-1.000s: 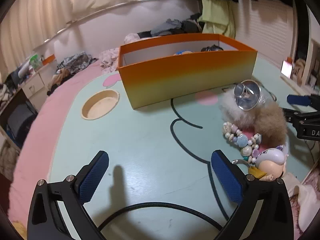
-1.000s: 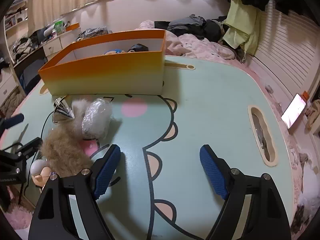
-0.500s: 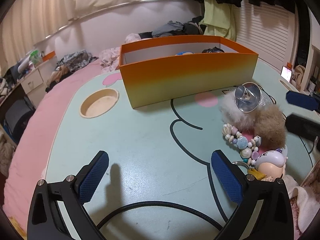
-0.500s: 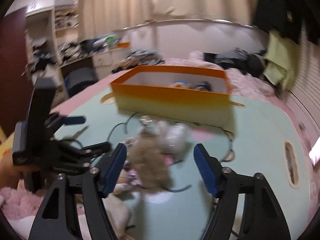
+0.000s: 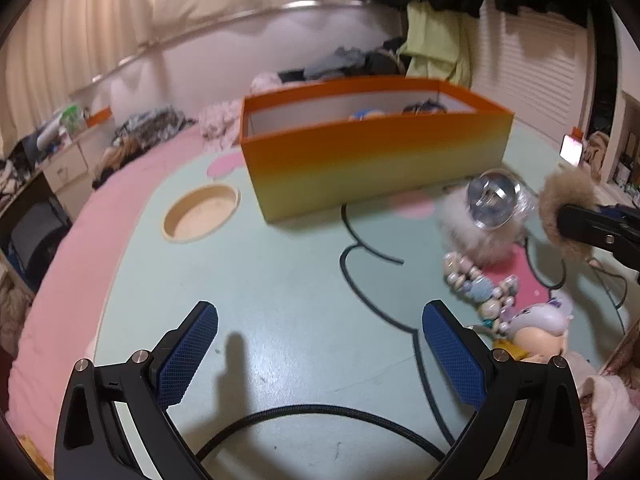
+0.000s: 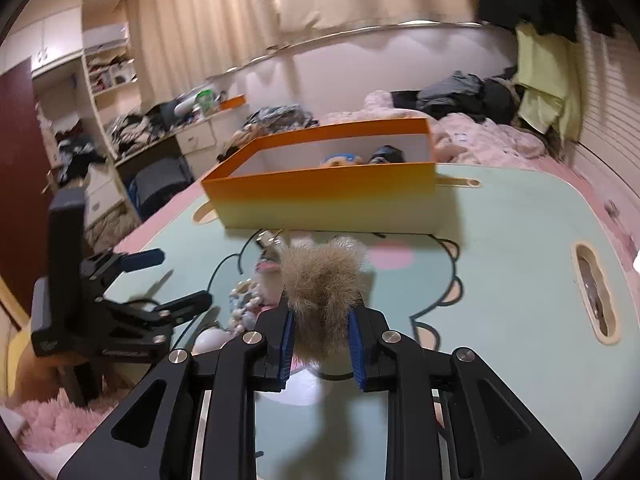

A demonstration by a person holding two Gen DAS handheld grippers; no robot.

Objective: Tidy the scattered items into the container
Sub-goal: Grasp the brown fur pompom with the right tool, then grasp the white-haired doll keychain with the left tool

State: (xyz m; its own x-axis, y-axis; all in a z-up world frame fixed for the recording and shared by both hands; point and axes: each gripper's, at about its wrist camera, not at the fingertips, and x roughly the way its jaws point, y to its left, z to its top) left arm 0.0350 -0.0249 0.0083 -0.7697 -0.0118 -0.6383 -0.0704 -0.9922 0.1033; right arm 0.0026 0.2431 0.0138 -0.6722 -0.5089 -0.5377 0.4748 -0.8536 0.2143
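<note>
Here, right wrist view: the right gripper [image 6: 322, 342] has its blue pads on both flanks of a brown fur tuft [image 6: 324, 288], and the jaws are closing on it. The tuft bulges up and forward above the pads. Whether it is clear of the table cannot be told.

Container: an orange box [image 6: 328, 196] fading to pale yellow, at 12 o'clock from the right gripper, open-topped, on the mint-green table [image 6: 512, 280]. Something blue and something dark lie inside against the far wall.

Left wrist view: the left gripper [image 5: 320, 354] stands wide open, nothing between its pads, bare table under it. The box sits at about 1 o'clock from it. A round recess [image 5: 200, 214] is sunk in the tabletop at 11 o'clock.

Scattered items cluster at 2 to 3 o'clock of the left gripper:
- clear plastic dome [image 5: 494, 202] on white fluff [image 5: 472, 236]
- bead string [image 5: 476, 286] just nearer
- small doll head [image 5: 538, 330] nearest the table edge

A black cable [image 5: 320, 412] loops across the table close under the left gripper.
</note>
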